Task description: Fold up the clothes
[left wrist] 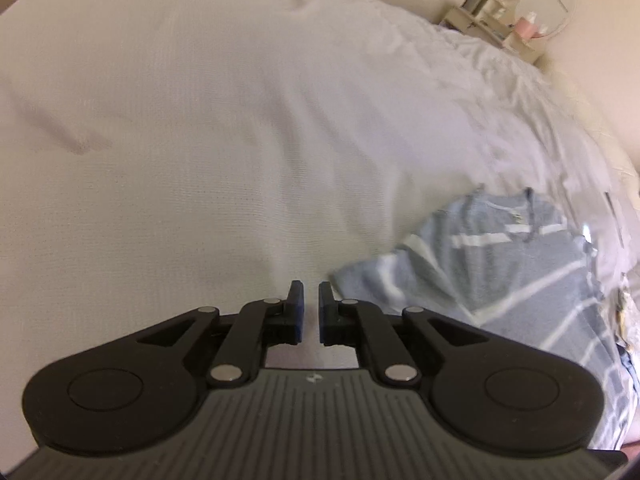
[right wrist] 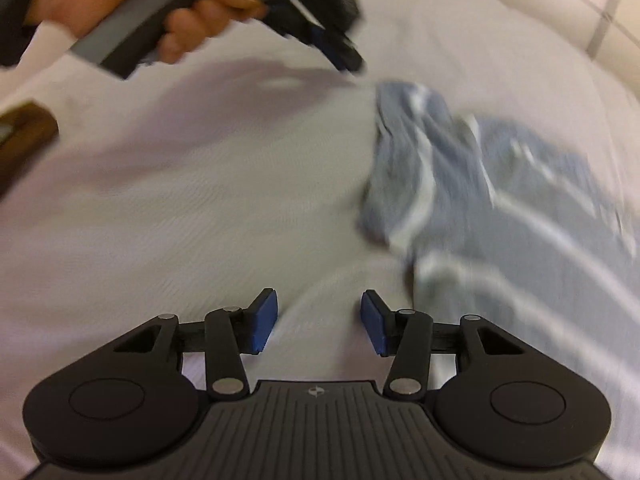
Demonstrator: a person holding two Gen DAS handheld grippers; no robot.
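A grey-blue garment with white stripes point(left wrist: 516, 264) lies crumpled on the white bed sheet point(left wrist: 200, 140), at the lower right of the left wrist view. In the right wrist view the same garment point(right wrist: 492, 184) lies to the right, blurred. My left gripper point(left wrist: 311, 294) hangs over bare sheet just left of the garment's edge, with only a narrow gap between its pads and nothing in it. It also shows in the right wrist view point(right wrist: 340, 52), held by a hand at the top. My right gripper point(right wrist: 319, 300) is open and empty above the sheet, left of the garment.
A vanity with a round mirror point(left wrist: 546, 4) and small bottles stands past the bed's far right corner. A brown wooden piece point(right wrist: 24, 136) shows at the left edge. The person's hand point(right wrist: 160, 4) holds the left gripper's handle.
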